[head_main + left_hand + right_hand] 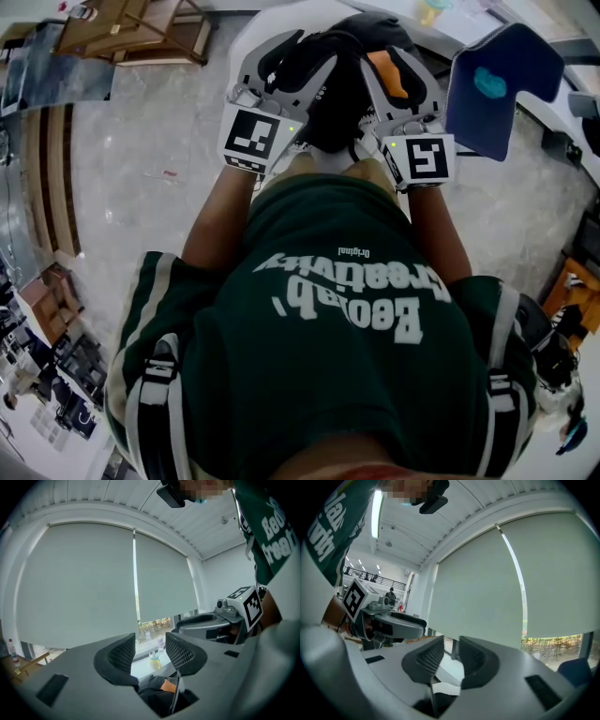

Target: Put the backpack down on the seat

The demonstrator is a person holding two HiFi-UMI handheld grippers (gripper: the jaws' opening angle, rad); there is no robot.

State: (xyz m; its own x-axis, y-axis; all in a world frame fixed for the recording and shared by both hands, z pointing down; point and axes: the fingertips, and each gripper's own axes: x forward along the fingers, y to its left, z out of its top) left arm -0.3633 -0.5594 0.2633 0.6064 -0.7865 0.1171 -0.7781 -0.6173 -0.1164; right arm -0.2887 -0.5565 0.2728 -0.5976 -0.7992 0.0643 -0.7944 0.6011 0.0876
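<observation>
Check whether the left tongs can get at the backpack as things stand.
Likely yes: the left tongs are open and sit right beside the black backpack. Its fabric lies just under the jaws, and nothing visible stands in between.

1. The head view is bright and even. Soft daylight falls on the pale floor and throws no hard shadows.
2. The black backpack shows as a dark mass with little detail.
3. All three views bend strongly at the edges, and the corners of both gripper views fall to black.
4. In the left gripper view the light comes through the blinds, which glow evenly. The left gripper is shaded and soft in the foreground.
5. In the right gripper view a ceiling light strip glares white. The right gripper is slightly blurred.
</observation>
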